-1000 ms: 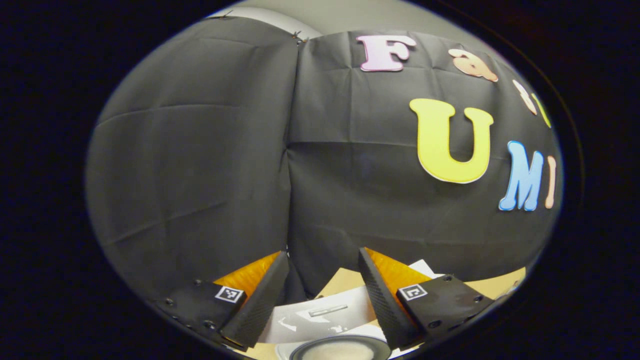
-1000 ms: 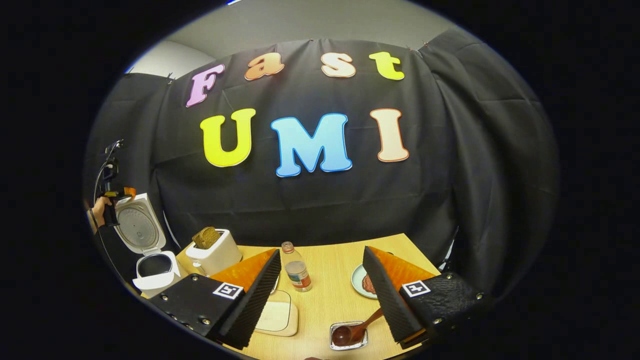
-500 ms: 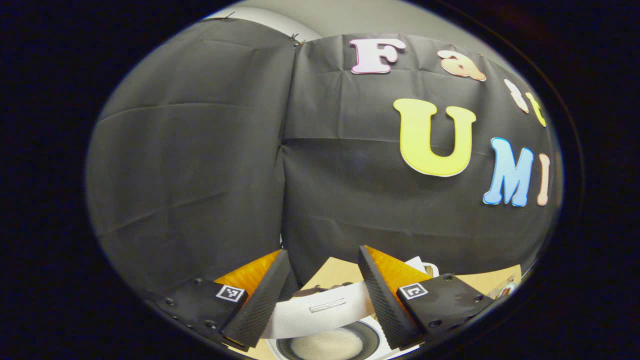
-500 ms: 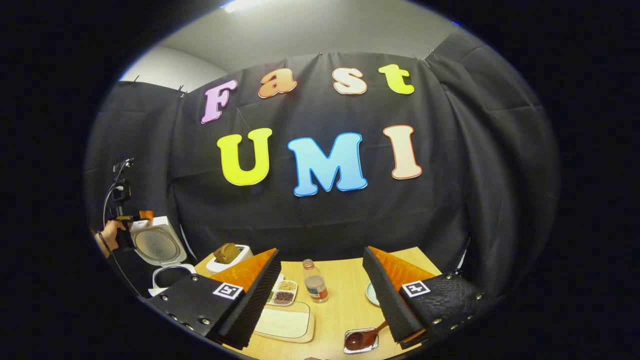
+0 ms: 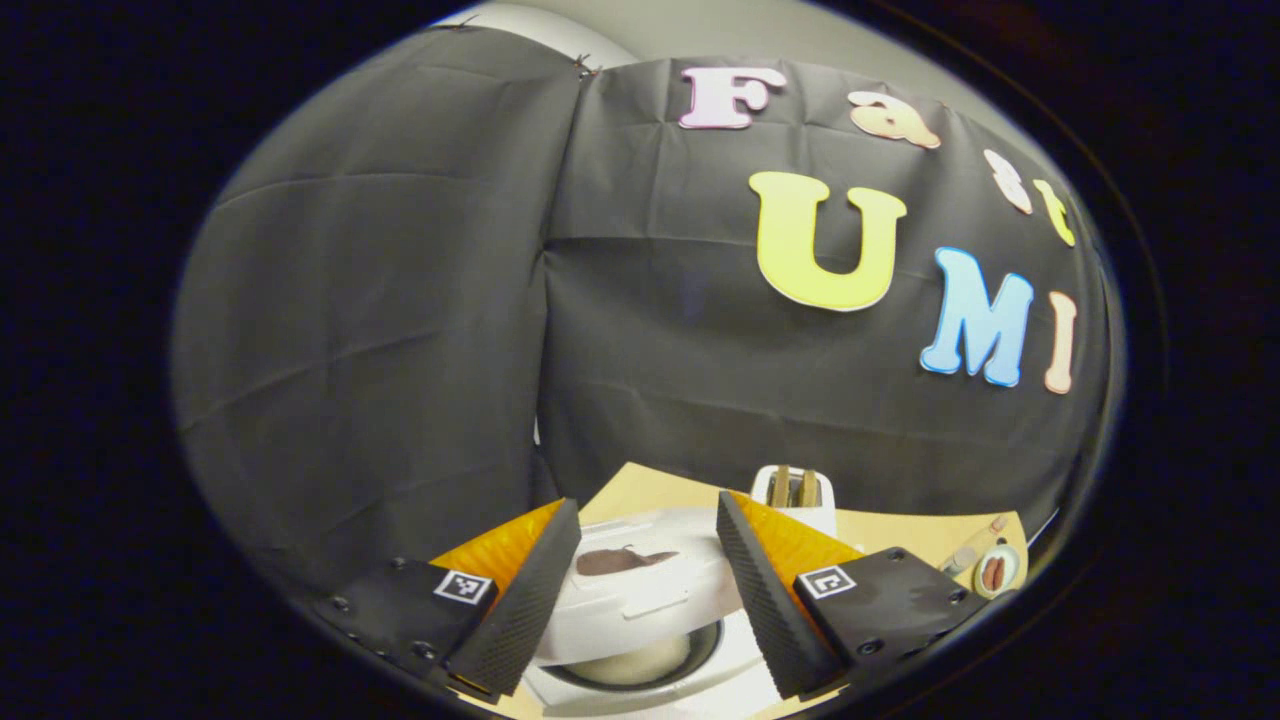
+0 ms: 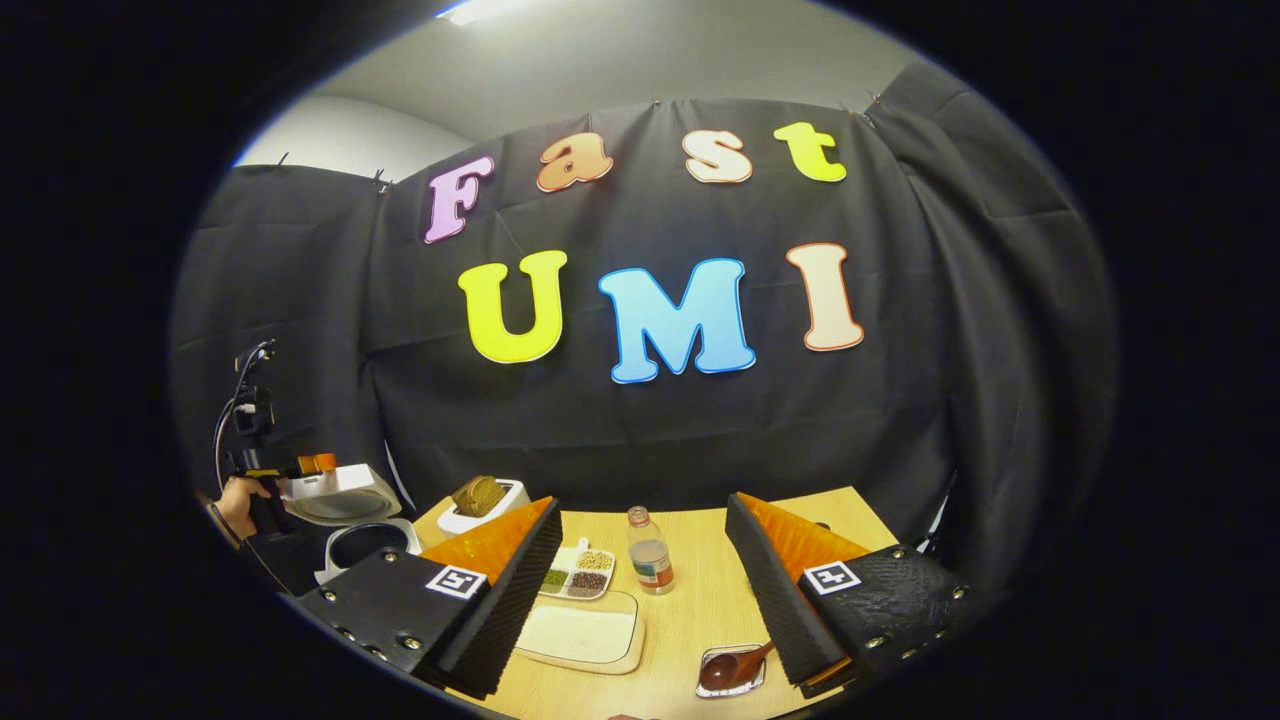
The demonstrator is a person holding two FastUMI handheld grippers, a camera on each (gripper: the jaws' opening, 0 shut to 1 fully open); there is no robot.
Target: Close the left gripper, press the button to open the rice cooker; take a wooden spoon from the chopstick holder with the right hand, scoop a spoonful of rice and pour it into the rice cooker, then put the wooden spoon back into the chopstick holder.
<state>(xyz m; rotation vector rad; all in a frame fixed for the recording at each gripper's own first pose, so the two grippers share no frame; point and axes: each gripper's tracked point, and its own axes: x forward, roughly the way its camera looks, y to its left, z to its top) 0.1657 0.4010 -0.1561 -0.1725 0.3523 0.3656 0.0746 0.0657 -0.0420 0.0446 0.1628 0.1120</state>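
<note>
**Lid swinging down over the rice**

Fingers of the left gripper (image 5: 640, 590) stand wide apart with nothing held between them, the white rice cooker (image 5: 640, 640) framed in the gap. Its lid (image 5: 645, 590), upright a second ago, has tipped forward and now hangs half lowered over the pot, where pale rice (image 5: 625, 665) shows under the lid's front edge. In the right gripper view the lid (image 6: 335, 490) lies nearly flat, with the left gripper (image 6: 310, 465) and the hand (image 6: 238, 500) holding it just at its near edge — whether they touch it I cannot tell.

That suggests the scooping is done and the cooker is being shut.

Fingers of the right gripper (image 6: 640, 590) are likewise spread wide and empty above the desk (image 6: 690, 620). The wooden spoon (image 6: 735, 665) lies in a small metal tray (image 6: 715, 685) near the right finger — judging by that, its return to the chopstick holder is not yet done. Also on the desk are a toaster (image 6: 485, 505), a bottle (image 6: 650, 560) and a divided dish of beans (image 6: 575, 575).
</note>
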